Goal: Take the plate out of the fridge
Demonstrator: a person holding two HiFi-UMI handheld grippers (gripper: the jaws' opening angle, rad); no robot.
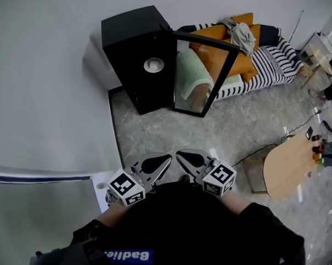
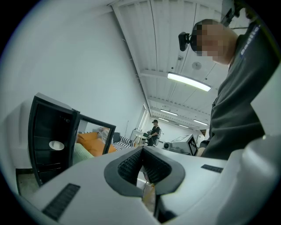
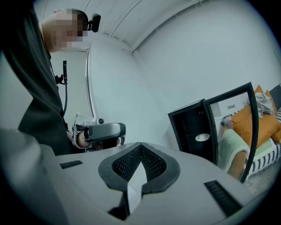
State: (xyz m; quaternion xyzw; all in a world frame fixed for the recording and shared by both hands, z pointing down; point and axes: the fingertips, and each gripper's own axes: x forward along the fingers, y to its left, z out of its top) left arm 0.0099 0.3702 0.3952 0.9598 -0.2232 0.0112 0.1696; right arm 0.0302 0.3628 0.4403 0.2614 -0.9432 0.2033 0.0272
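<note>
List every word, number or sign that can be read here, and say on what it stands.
"Badlie", end cut off: white on a blue strip on the person's black top.
Marker cubes: black-and-white patterns only, no letters.
Print on the top in the left gripper view: too blurred to read.

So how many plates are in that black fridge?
1. The white plate sits inside the open fridge, about halfway up. Its dark inside could hide more.
</note>
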